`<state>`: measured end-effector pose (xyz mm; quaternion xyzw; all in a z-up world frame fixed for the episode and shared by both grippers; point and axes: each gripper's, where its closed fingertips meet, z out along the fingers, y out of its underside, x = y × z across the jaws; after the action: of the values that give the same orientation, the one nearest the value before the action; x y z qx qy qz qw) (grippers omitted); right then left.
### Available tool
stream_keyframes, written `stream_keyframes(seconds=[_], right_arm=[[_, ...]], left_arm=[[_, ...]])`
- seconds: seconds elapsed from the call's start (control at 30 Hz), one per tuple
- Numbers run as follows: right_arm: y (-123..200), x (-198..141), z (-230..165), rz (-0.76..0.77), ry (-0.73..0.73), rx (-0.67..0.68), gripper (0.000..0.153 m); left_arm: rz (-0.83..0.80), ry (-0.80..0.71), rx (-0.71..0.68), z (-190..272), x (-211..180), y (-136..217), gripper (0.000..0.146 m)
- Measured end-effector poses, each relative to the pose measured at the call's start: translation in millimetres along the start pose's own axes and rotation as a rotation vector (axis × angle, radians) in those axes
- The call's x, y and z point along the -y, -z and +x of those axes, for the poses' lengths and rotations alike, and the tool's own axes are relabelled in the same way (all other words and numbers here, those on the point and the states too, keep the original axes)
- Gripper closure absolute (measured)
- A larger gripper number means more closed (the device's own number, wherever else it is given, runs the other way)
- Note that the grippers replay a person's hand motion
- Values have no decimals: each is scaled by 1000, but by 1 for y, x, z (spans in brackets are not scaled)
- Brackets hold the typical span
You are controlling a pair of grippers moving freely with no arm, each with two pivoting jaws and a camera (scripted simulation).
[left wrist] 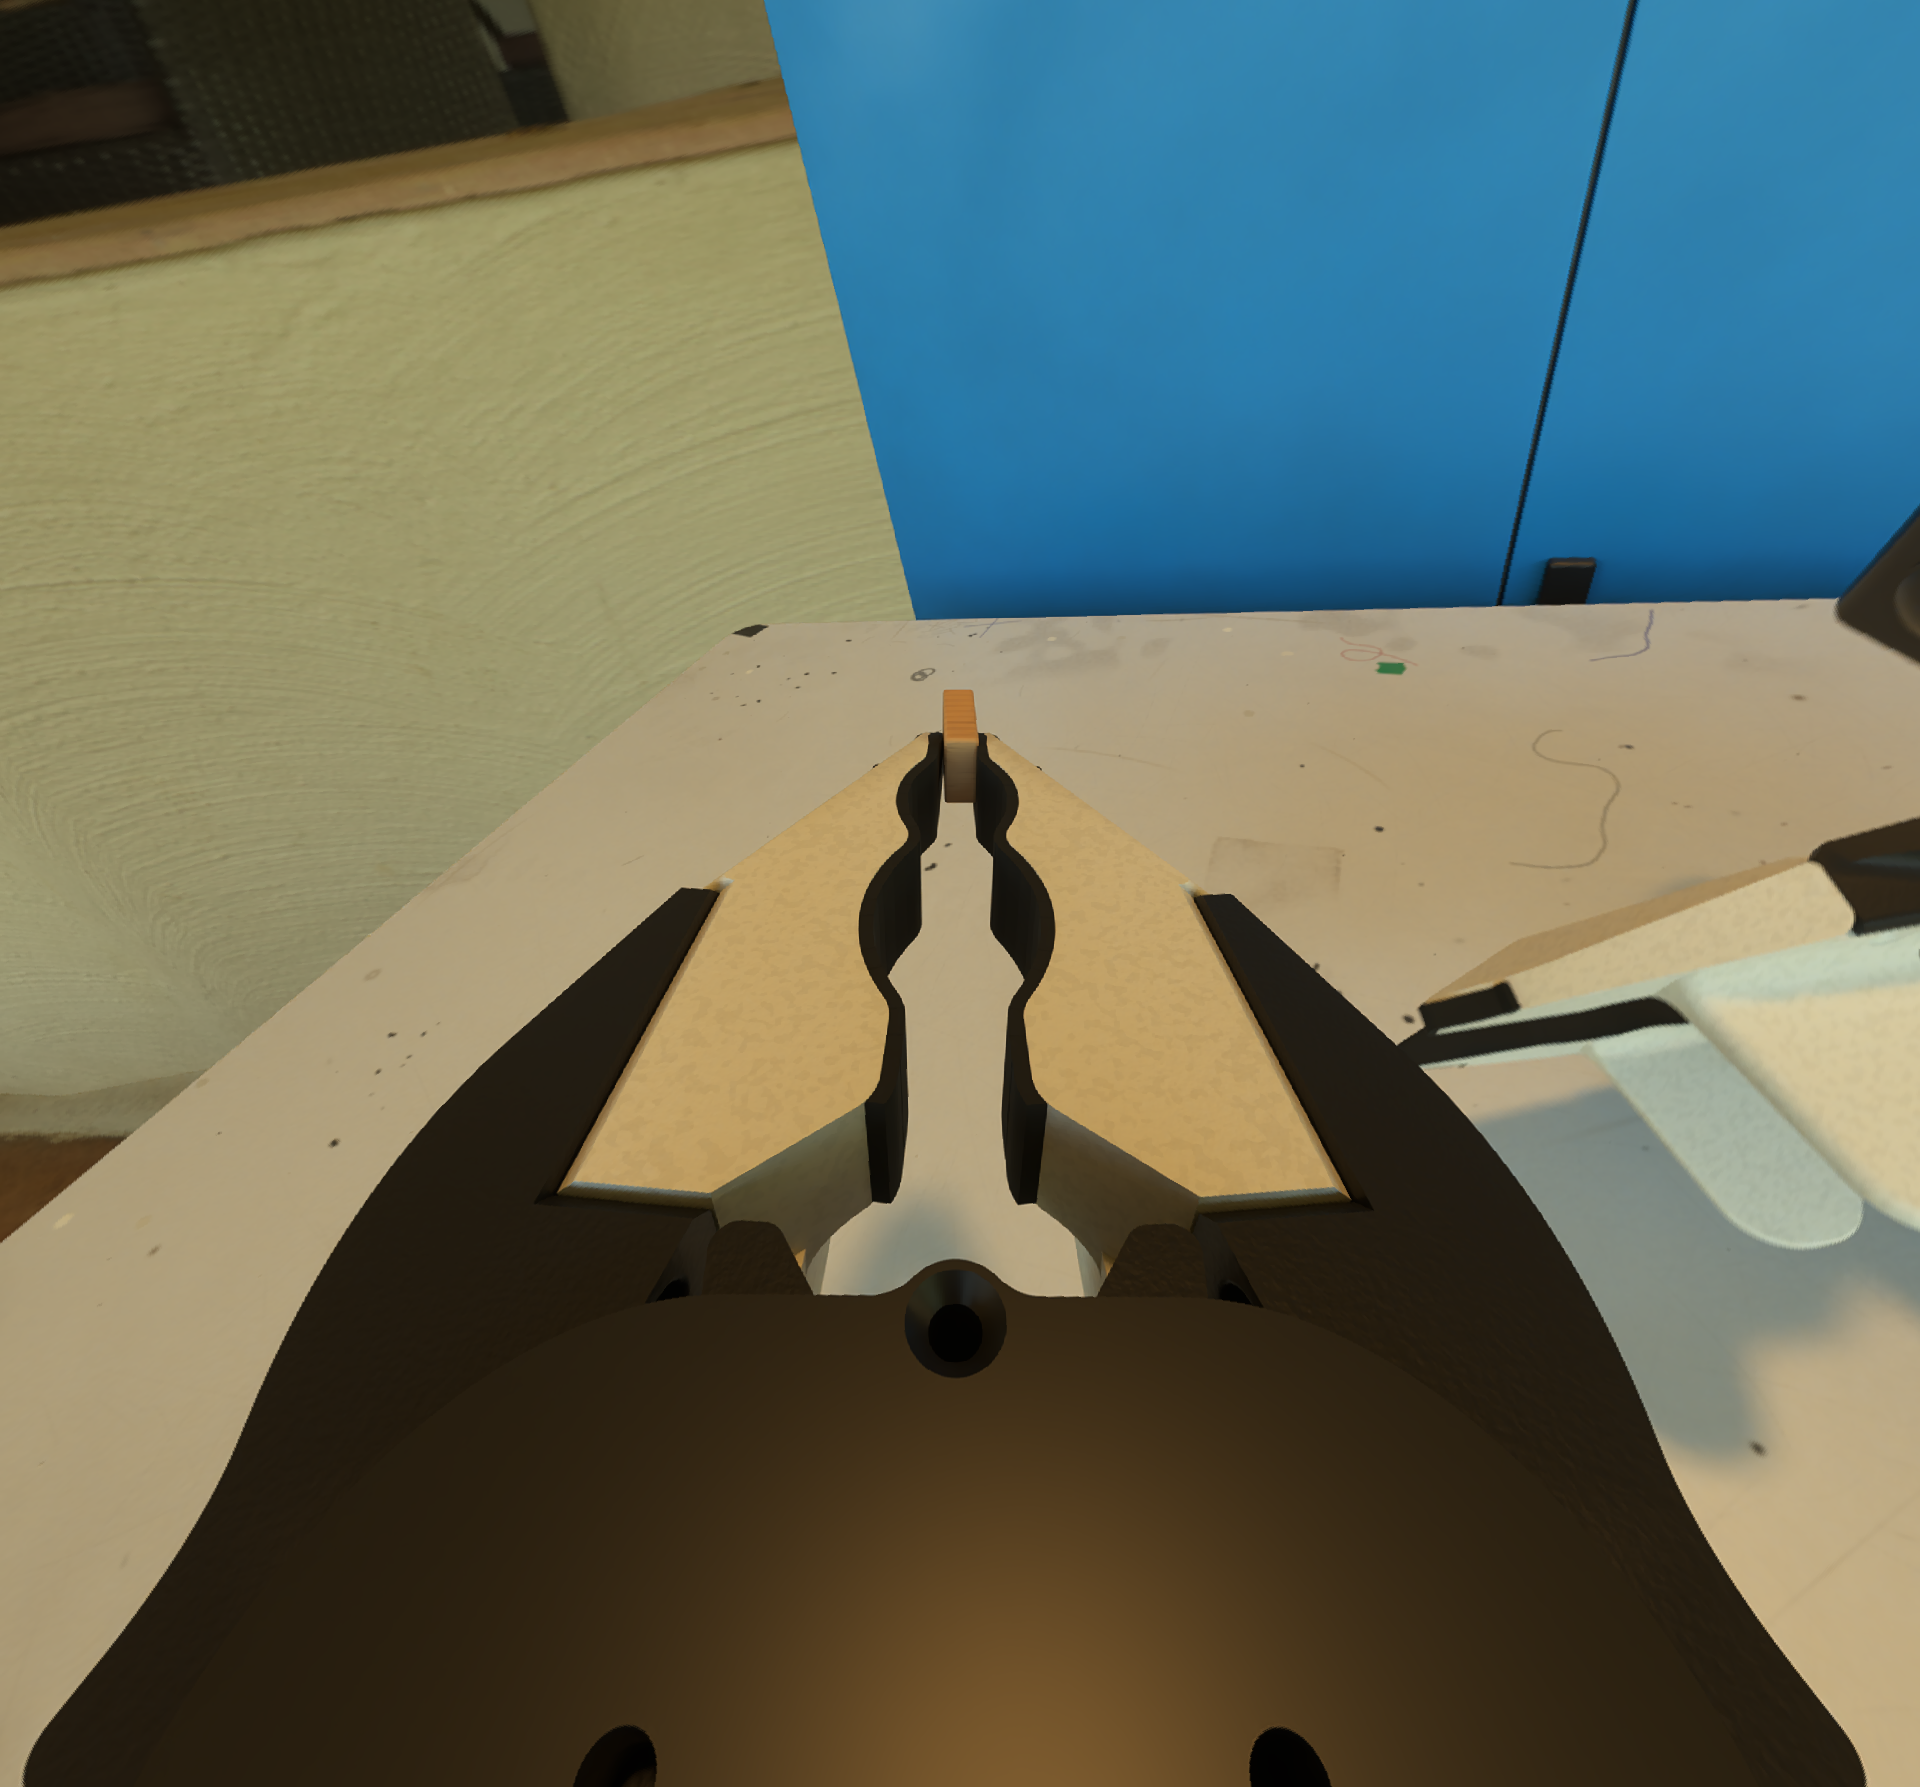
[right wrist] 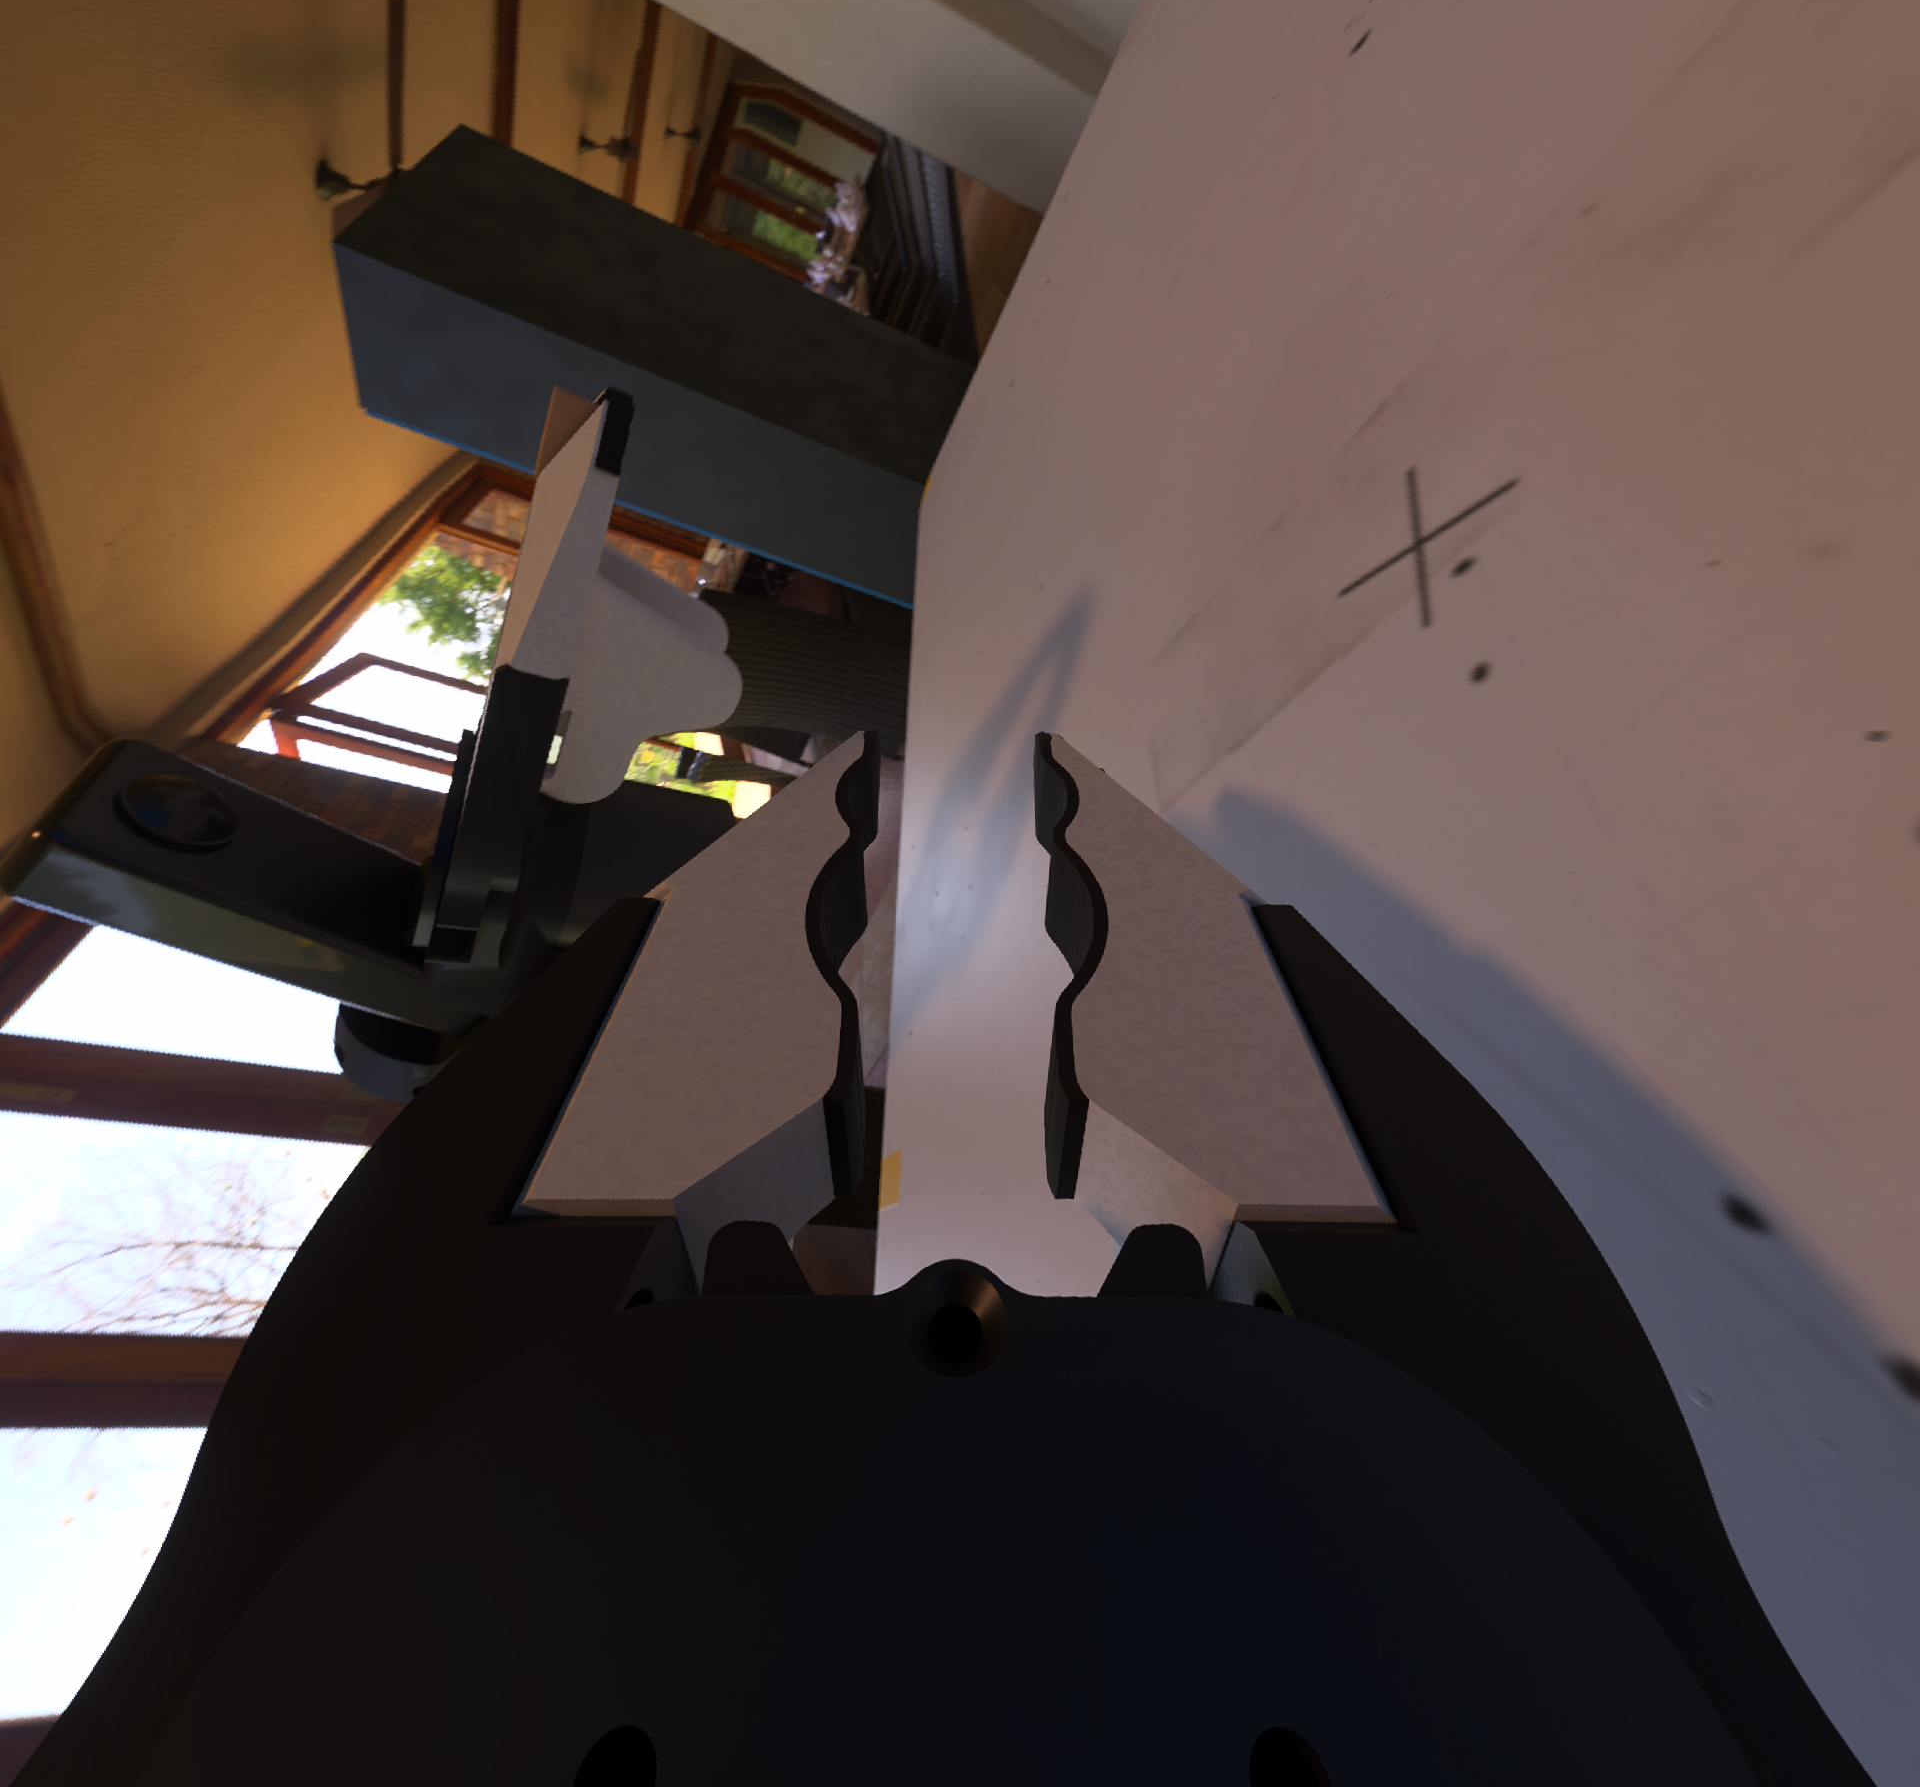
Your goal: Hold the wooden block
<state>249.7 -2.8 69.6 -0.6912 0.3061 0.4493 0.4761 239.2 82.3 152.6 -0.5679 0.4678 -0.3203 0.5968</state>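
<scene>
Nearest in the left wrist view: left gripper, dark matte body, tan speckled fingers with wavy black inner pads, tips pinched on the wooden block. Block thin and upright, orange grain on top, paler lower face, raised above the tabletop. Tabletop pale, scuffed, dotted with specks and pen squiggles; left edge running diagonally close beside the gripper, far edge just past the block, wide bare surface to the right. Small green patch near the far edge. Behind that edge, smooth blue panel split by a dark seam; to its left, rough cream plaster wall.

In the right wrist view: right gripper rolled sideways, fingers spread, nothing between them, straddling the tabletop edge. Black cross mark on open tabletop to the right. Farther left, the left gripper off the edge.
</scene>
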Motion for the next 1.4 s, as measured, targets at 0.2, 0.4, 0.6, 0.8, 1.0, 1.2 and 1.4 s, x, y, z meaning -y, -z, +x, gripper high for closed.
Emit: stream_keyframes(seconds=[0.2, 0.4, 0.6, 0.8, 1.0, 1.2, 1.4], right_arm=[[-11, -4, -6, 2, -37, 47, 135], [-9, 1, -6, 40, -69, 80, 149], [-7, 3, -9, 59, -121, 129, 150], [-7, 5, -10, 79, -162, 153, 150], [-7, 6, -12, 87, -205, 182, 150], [-6, 9, -14, 112, -240, 214, 149], [-6, 11, -17, 123, -257, 248, 146]], left_arm=[[25, -8, -31, 12, 7, -4, 141], [43, -22, -45, 19, 11, -5, 141], [62, -20, -47, 19, 13, -5, 141], [69, -10, -48, 19, 12, -5, 141], [76, 2, -49, 19, 12, -4, 141], [91, -3, -52, 21, 13, -4, 141], [100, -3, -65, 24, 15, -4, 141]])
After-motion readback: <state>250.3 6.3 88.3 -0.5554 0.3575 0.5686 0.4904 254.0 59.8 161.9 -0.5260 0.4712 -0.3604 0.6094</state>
